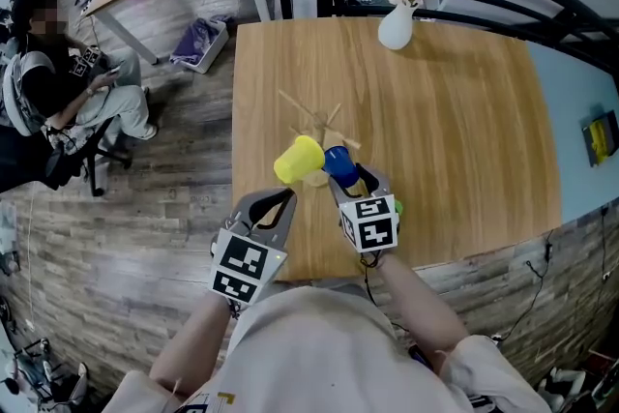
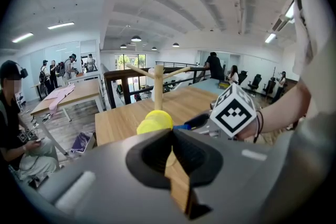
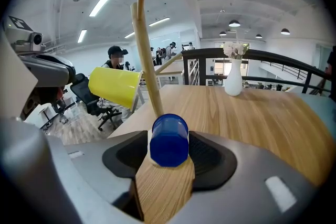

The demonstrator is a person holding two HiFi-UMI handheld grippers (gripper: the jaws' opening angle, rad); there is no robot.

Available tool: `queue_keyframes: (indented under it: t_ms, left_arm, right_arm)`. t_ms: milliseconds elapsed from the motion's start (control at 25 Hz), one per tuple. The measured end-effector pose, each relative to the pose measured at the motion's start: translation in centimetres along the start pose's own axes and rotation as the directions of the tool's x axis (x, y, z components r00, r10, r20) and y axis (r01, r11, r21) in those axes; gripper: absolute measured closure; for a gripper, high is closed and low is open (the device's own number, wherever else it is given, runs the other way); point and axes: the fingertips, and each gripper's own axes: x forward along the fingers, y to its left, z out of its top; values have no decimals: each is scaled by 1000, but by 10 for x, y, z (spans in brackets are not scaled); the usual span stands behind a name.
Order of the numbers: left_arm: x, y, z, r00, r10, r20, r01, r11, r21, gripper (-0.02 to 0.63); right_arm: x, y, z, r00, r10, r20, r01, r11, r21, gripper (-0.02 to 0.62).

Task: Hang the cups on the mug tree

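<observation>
Right gripper view: my right tongs clamp a small blue plastic cup just before the wooden mug tree. My left tongs are closed, a yellow plastic cup at their tips. Cups seem light, stiff, slick; I'd grip the wall.

— Yellow cup was tipped on its side, up in the air, just left of the trunk of the wooden mug tree!
— And the blue cup sat clamped between the jaws of the right gripper, low against that trunk.
</observation>
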Motion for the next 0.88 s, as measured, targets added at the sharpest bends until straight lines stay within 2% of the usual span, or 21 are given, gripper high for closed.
queue_keyframes:
  t_ms: [440, 800, 880]
  left_arm:
    - [-5, -3, 0, 1000, -2, 10, 2, 1000, 7, 603]
    - [-13, -17, 18, 997, -23, 67, 22, 999, 27, 603]
    - [-18, -19, 21, 998, -22, 66, 20, 999, 36, 603]
  right_arm:
    - [-13, -5, -2, 1000, -16, -7, 16, 1000, 5, 336]
    - [-60, 1, 29, 995, -22, 100, 19, 999, 29, 345]
    - [-75, 4, 38, 992, -15, 122, 12, 1000, 23, 383]
